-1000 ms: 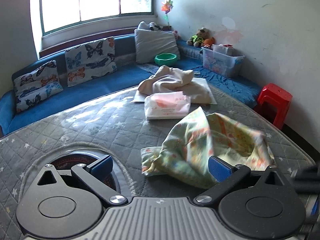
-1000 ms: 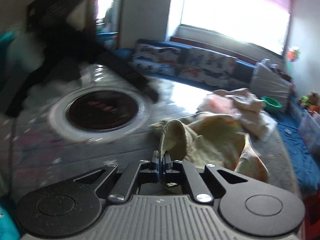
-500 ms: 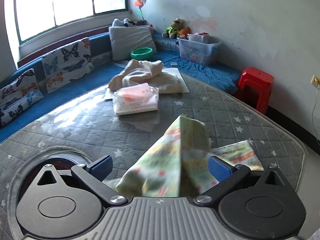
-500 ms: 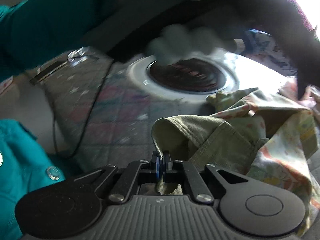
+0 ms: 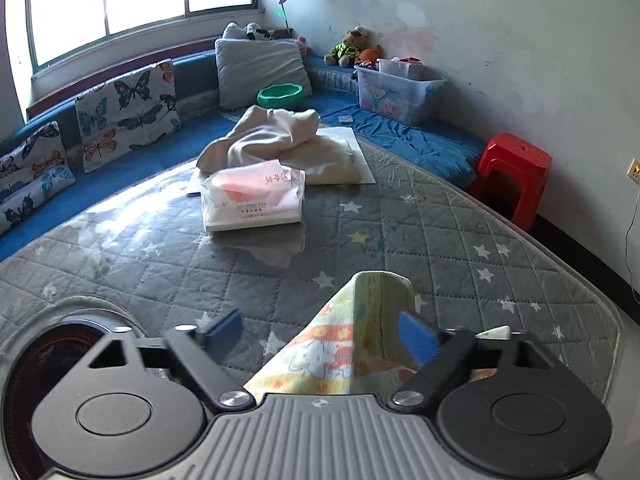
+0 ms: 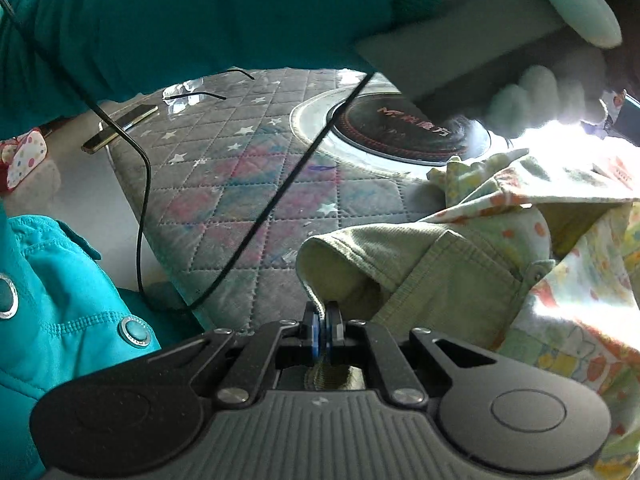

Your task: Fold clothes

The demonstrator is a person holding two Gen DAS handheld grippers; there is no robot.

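Observation:
A small pale green patterned garment (image 5: 360, 340) lies on the grey quilted table (image 5: 280, 248). In the left wrist view a raised fold of it stands between the fingers of my left gripper (image 5: 320, 330), which is open with blue pads on either side, not pinching it. In the right wrist view my right gripper (image 6: 322, 326) is shut on the garment's olive ribbed edge (image 6: 320, 264), with the rest of the garment (image 6: 520, 248) trailing to the right.
A pink tissue pack (image 5: 252, 200) and a beige heap of clothes (image 5: 288, 144) lie farther back. A round inset hotplate (image 6: 396, 128) sits in the table. A red stool (image 5: 516, 172) stands at right. The person's teal sleeve (image 6: 200, 20) and a black cable (image 6: 280, 192) cross the right view.
The garment has been drawn closer to my left gripper, its fold now between the open fingers. My right gripper, still shut on the edge, has turned toward the person's body.

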